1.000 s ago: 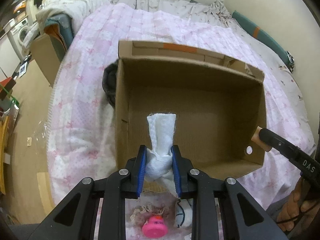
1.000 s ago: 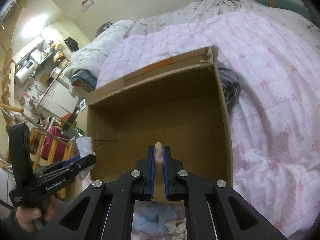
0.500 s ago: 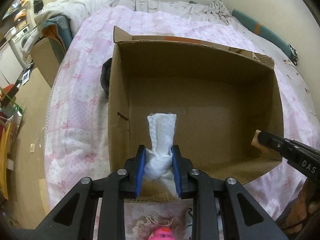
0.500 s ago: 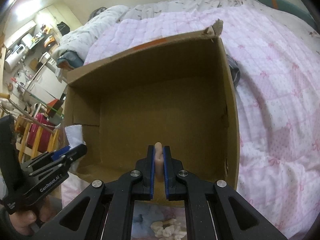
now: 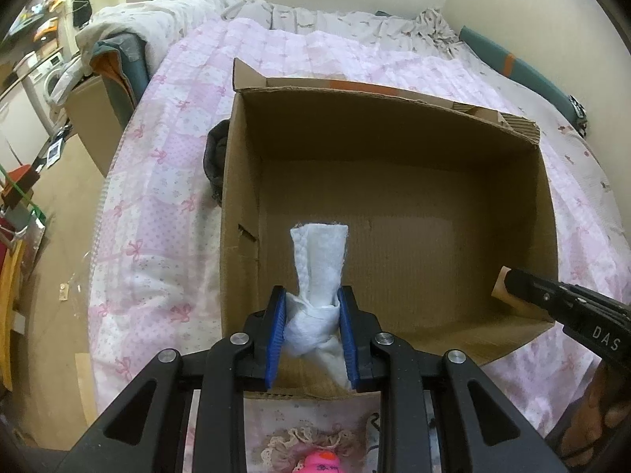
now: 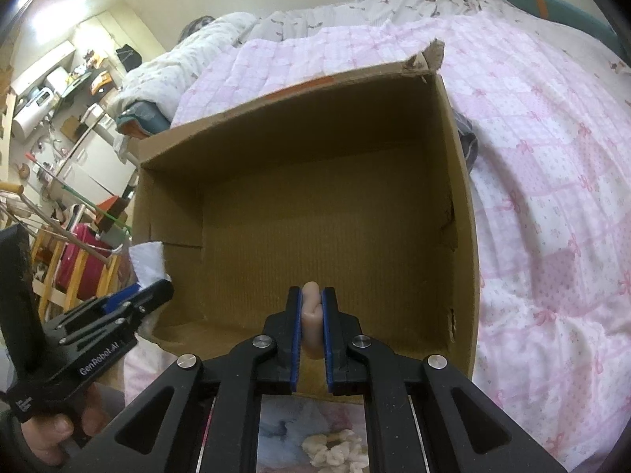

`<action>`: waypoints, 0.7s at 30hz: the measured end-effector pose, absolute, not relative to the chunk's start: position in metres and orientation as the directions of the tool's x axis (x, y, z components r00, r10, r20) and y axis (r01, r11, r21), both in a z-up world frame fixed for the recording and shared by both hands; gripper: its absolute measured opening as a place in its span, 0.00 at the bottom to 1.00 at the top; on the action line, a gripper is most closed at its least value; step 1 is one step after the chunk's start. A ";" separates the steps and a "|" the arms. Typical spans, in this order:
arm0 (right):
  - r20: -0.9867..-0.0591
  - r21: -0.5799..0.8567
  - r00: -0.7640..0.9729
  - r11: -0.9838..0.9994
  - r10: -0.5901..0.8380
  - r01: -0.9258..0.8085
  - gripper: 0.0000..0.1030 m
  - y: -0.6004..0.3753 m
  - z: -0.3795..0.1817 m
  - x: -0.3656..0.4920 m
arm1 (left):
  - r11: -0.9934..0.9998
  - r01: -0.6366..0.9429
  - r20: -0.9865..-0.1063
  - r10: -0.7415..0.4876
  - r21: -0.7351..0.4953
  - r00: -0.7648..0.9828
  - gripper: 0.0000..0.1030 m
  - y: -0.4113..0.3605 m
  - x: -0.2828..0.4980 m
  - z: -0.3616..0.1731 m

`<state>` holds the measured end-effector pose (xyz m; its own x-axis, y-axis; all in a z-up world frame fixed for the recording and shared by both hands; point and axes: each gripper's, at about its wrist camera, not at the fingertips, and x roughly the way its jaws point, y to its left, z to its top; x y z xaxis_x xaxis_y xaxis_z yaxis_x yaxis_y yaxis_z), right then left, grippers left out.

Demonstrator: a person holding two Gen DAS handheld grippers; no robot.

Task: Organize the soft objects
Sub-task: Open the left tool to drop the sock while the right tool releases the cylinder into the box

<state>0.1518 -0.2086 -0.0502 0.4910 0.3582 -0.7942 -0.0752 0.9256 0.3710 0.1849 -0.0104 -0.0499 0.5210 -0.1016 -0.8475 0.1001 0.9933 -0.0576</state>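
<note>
An open cardboard box (image 5: 398, 90) (image 6: 459, 181) sits on the pink quilted bed, and nothing lies inside it. My left gripper (image 5: 313, 317) is shut on a white quilted cloth (image 5: 317, 260) that sticks up over the box's near wall. The cloth (image 6: 148, 262) and the left gripper (image 6: 136, 301) also show at the box's left corner in the right wrist view. My right gripper (image 6: 311, 317) is shut on a small beige soft piece (image 6: 310, 315), held over the near wall. That beige piece (image 5: 500, 289) shows at the box's right side in the left wrist view.
A dark garment (image 5: 215, 157) (image 6: 467, 146) lies against the box's outer wall. A pink toy with lace trim (image 5: 315, 459) lies below the left gripper, and pale fluffy items (image 6: 335, 451) below the right. The bed's left edge drops to a floor with furniture.
Both grippers have moved forward and over the box's near wall, so the box fills more of each view. Each still grips its object.
</note>
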 end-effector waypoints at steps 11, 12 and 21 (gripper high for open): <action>-0.716 0.428 0.578 0.900 0.391 -0.078 0.78 -0.222 -0.035 0.145 | 0.991 0.118 -0.829 -0.116 -0.061 0.547 0.59 -0.016 0.182 -0.041; -0.718 0.430 0.576 0.900 0.391 -0.074 0.78 -0.222 -0.034 0.145 | 0.991 0.122 -0.824 -0.119 -0.060 0.555 0.66 -0.016 0.181 -0.040; -0.718 0.381 0.605 0.922 0.345 -0.074 0.93 -0.222 -0.031 0.141 | 0.990 0.137 -0.811 -0.112 -0.039 0.575 0.68 -0.017 0.178 -0.032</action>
